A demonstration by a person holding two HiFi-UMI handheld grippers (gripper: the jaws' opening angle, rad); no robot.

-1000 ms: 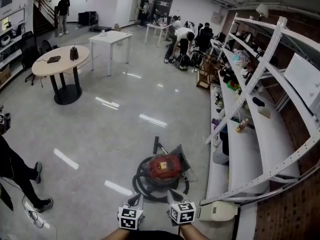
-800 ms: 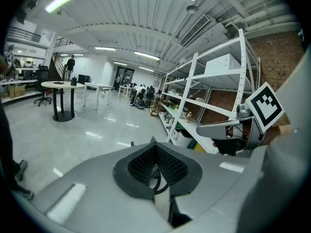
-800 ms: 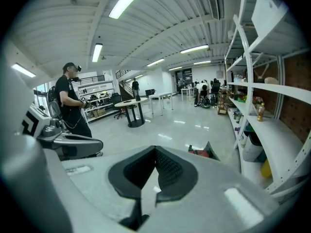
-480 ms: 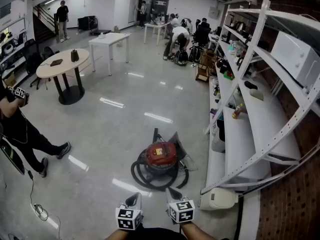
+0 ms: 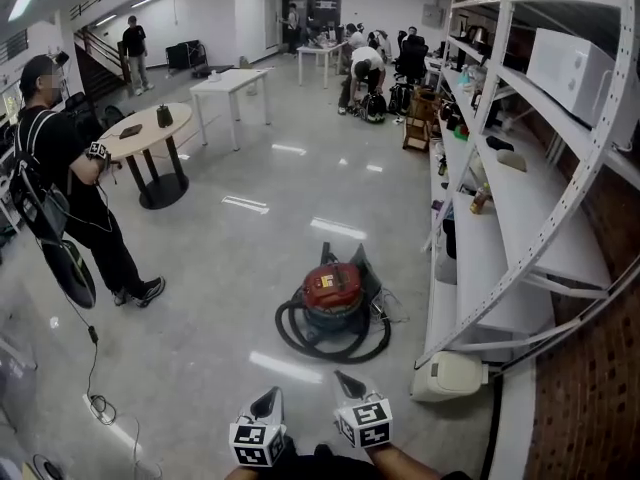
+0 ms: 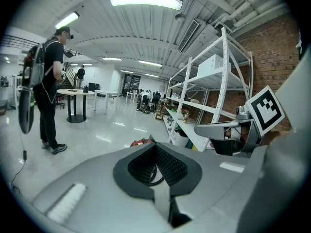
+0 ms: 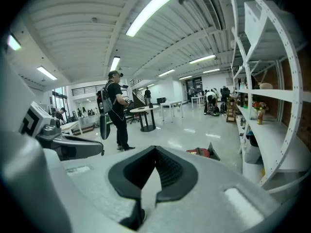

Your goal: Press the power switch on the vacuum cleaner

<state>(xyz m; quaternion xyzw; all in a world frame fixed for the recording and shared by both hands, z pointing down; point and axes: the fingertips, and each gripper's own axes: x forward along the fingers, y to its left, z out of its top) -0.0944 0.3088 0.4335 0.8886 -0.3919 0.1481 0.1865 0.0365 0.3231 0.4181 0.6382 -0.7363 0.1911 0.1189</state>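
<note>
Head view high, facing forward and down, gripper views low, level, all sharing the vacuum cleaner (image 5: 333, 290) ahead

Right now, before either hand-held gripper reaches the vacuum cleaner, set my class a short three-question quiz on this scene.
1. True or false: the red canister vacuum cleaner stands on the white shelving.
2. The black hose lies: A, coiled on the glossy grey floor round the vacuum cleaner; B, hung on a shelf; C, on the round table.
3. Fill in: the jaws of the left hand-held gripper and the right hand-held gripper are both ____, holding nothing.
Key: 1 false, it stands on the floor; 2 A; 3 shut.
</note>
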